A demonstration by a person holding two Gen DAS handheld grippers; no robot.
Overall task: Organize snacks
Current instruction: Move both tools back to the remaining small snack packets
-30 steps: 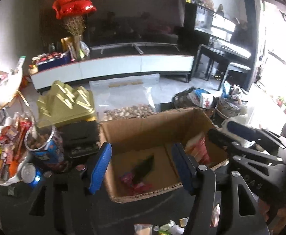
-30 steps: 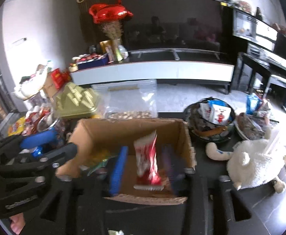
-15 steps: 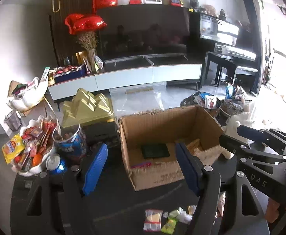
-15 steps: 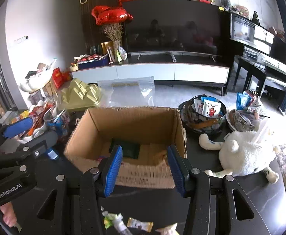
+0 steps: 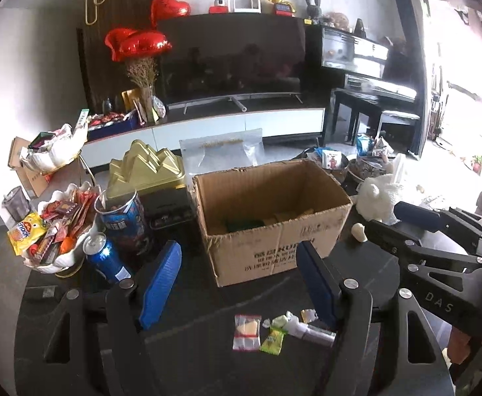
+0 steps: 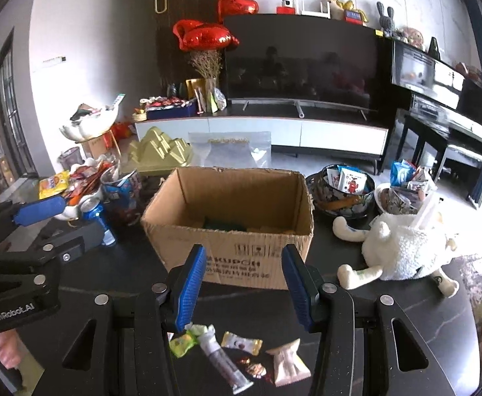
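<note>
Both claws tilt down over the dark desk (image 6: 109, 274), side by side. The left claw (image 5: 241, 283) has just opened wider and holds nothing. The right claw (image 6: 242, 285) is open and empty too. Small snacks (image 6: 241, 354) lie just below them, near the cardboard box (image 6: 241, 260)

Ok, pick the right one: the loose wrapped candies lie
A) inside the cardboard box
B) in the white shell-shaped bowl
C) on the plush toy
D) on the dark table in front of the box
D: the wrapped candies lie on the dark table, on the near side of the cardboard box, below the empty right gripper jaws.
</note>
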